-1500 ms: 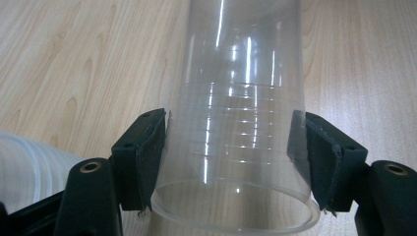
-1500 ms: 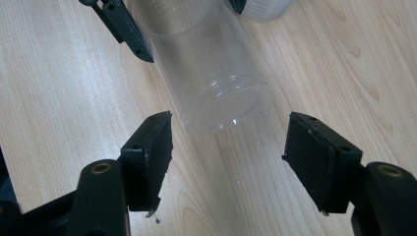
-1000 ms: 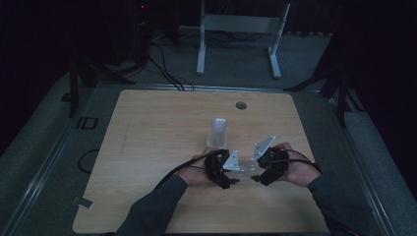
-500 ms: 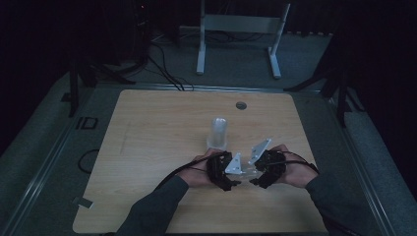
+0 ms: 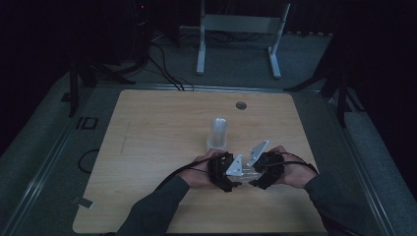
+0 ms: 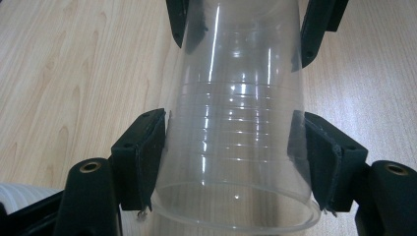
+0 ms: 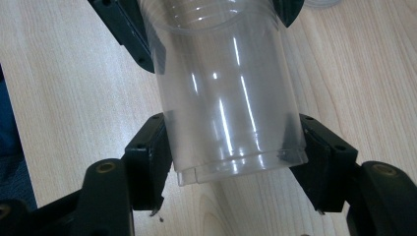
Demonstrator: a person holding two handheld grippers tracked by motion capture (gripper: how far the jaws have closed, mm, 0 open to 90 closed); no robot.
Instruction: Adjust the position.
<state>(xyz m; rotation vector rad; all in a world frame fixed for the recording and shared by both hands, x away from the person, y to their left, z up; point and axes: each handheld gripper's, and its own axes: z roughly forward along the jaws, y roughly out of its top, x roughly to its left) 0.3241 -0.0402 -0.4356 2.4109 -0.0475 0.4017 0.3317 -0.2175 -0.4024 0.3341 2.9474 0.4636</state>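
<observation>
A clear plastic cup (image 5: 244, 172) lies on its side just above the wooden table (image 5: 147, 147), bridged between both grippers near the front edge. My left gripper (image 6: 236, 157) is shut on it close to the rim, pads pressed on both sides. Facing it, my right gripper (image 7: 233, 147) grips the same cup (image 7: 226, 98) near its base. The right jaws have just been closing, with the cup between them, and both pads now touch its wall. In the high view the left gripper (image 5: 237, 173) and right gripper (image 5: 253, 173) nearly meet.
A stack of clear cups (image 5: 219, 132) stands upside down just beyond the hands. A dark round grommet (image 5: 240, 105) sits near the table's far edge. A metal stand (image 5: 241, 29) and cables are on the floor behind.
The right gripper has edged a little left, toward the left gripper. The left hand and the cup stack have kept still.
</observation>
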